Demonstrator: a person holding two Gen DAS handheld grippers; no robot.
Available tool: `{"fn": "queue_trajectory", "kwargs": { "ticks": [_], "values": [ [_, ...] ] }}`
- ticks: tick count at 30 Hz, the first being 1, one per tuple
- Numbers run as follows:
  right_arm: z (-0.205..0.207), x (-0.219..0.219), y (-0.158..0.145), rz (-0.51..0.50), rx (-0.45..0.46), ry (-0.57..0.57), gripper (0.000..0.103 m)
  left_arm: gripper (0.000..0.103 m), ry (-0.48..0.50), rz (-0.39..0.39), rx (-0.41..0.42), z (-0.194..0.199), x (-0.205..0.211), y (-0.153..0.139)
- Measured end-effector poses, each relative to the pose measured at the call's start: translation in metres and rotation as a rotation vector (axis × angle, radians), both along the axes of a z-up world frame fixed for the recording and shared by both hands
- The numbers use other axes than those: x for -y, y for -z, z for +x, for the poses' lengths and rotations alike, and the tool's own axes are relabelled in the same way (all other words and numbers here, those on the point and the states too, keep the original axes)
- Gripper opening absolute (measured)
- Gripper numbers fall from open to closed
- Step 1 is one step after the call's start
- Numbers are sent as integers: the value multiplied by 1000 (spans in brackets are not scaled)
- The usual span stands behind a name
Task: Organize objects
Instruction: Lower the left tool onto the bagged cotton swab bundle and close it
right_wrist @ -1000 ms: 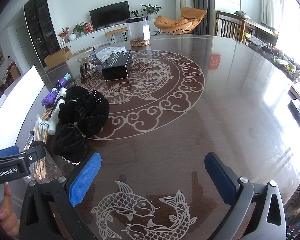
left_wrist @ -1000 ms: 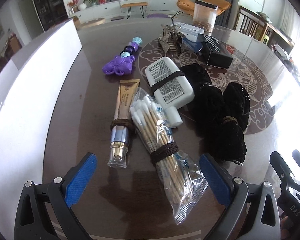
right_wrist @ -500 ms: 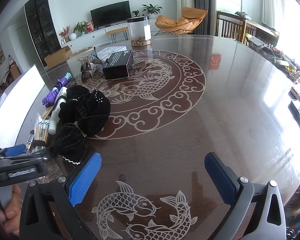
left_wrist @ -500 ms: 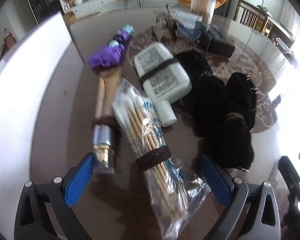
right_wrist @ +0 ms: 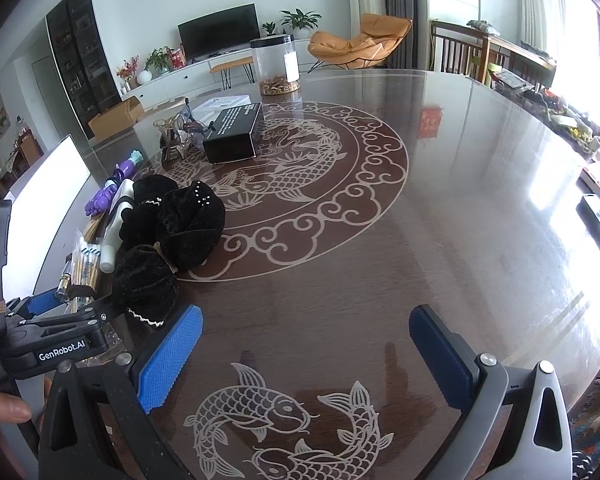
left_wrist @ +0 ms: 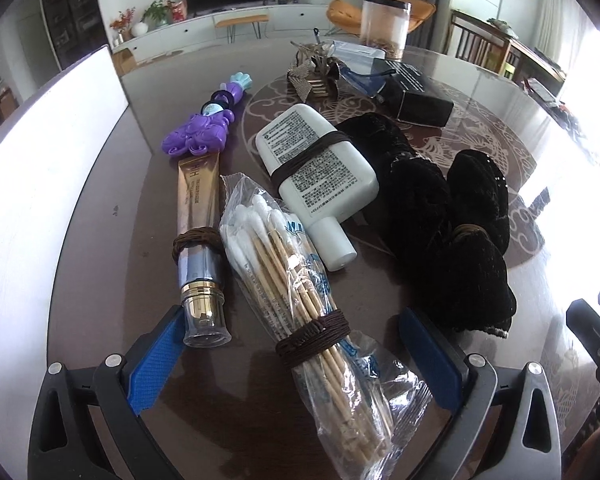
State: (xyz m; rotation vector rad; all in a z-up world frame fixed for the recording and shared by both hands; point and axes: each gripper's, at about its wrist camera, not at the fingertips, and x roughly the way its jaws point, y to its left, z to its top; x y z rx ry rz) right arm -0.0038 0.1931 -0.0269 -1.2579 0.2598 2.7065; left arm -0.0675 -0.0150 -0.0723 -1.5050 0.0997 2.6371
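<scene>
My left gripper [left_wrist: 296,356] is open, its blue pads straddling a clear bag of cotton swabs [left_wrist: 300,292] tied with a brown band. Left of the bag lies a gold cosmetic tube [left_wrist: 198,236], its clear cap by the left pad. A white bottle [left_wrist: 320,164] with a brown band, a purple toy wand [left_wrist: 204,130] and a black velvet pouch [left_wrist: 440,220] lie beyond. My right gripper [right_wrist: 304,356] is open and empty above the bare table; the pouch [right_wrist: 172,232] and the left gripper [right_wrist: 60,332] show at its left.
A black box [left_wrist: 416,96], a small metal ornament [left_wrist: 316,76] and a clear jar [left_wrist: 384,24] stand farther back on the brown table [right_wrist: 440,220] with fish patterns. A white panel [left_wrist: 32,180] runs along the left side.
My left gripper has moved forward and lower, so the swab bag and the tube's cap now lie between its pads. The right gripper has barely moved.
</scene>
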Motion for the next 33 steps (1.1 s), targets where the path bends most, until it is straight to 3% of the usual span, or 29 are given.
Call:
{"fn": "queue_trajectory", "kwargs": {
  "ticks": [9, 33],
  "values": [
    [-1, 0, 0, 1, 3, 0, 103, 103, 57, 0, 12, -3, 9, -1],
    [-4, 1, 2, -1, 10, 0, 103, 103, 51, 2, -11, 14, 36, -1]
  ]
}}
